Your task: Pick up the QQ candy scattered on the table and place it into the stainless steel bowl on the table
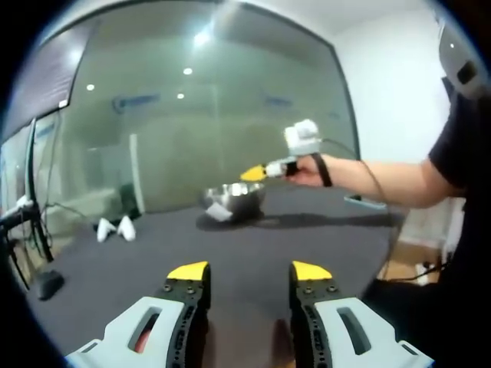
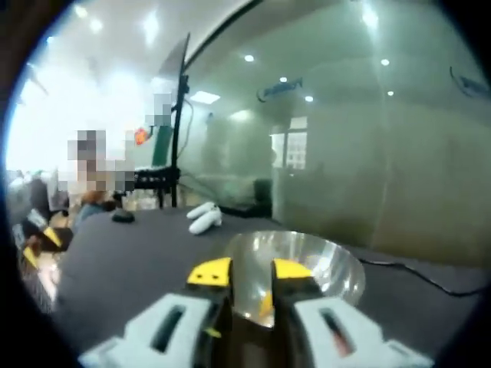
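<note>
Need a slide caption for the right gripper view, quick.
Right tongs poised over the stainless steel bowl on the dark table, jaws slightly apart.

- Left claw (image 1: 249, 271) hovers above the dark desk (image 1: 253, 245), jaws apart with nothing between them.
- Stainless steel bowl (image 1: 235, 198) sits farther back.
- Right claw (image 1: 255, 173), held in a hand (image 1: 305, 170), reaches over the bowl's rim.
- Two white objects (image 1: 116, 228) lie at left.

Bowl (image 1: 235, 198) on table (image 1: 253, 245) near glass wall; right gripper (image 1: 255, 173) above bowl; white objects (image 1: 116, 228) left of bowl
</note>
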The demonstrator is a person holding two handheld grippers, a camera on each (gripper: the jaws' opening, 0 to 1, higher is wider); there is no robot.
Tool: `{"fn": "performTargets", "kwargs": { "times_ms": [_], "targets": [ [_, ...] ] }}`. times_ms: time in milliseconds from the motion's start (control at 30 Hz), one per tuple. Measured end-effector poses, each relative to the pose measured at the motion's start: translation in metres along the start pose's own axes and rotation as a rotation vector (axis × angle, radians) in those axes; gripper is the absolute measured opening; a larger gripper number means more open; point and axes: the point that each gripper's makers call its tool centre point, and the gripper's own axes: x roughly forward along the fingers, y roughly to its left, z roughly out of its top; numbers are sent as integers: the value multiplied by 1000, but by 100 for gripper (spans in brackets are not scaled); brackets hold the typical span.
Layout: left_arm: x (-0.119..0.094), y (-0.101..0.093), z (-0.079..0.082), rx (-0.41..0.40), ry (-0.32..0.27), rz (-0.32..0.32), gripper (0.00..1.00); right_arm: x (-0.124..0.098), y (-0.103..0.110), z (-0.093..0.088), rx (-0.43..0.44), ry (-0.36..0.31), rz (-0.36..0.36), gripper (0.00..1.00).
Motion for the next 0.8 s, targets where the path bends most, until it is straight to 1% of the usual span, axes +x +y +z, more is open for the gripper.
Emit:
{"fn": "performTargets", "kwargs": {
  "times_ms": [33, 67, 100, 167, 267, 333, 433, 600, 700, 800],
  "targets": [
    [0, 0, 1, 1, -1, 0, 42, 0, -3, 2, -15, -9, -5, 19],
    [0, -1, 2, 2, -4, -2, 42, -4, -8, 9, -58, -45, -34, 18],
    [0, -1, 2, 3, -6, -2, 42, -10, -5, 11, -79, -60, -34, 18],
    [0, -2, 4, 0, -18, -3, 42, -23, 3, 9, -83, -44, -13, 19],
    [0, -3, 5, 7, -15, -6, 42, -42, 10, 8, -87, -48, -6, 21],
    [1, -3, 5, 13, -11, -4, 42, -52, 13, 6, -89, -48, -4, 22],
    [2, -3, 7, 14, -15, -3, 42, -72, 18, 0, -59, -48, -8, 23],
    [4, -5, 11, 26, -17, -11, 42, -107, 22, -10, -42, -51, -51, 23],
    [5, -5, 12, 27, -20, -11, 42, -123, 26, -15, -46, -51, -67, 24],
    [6, -6, 13, 29, -23, -13, 42, -138, 37, -21, -60, -44, -69, 25]
  ]
}}
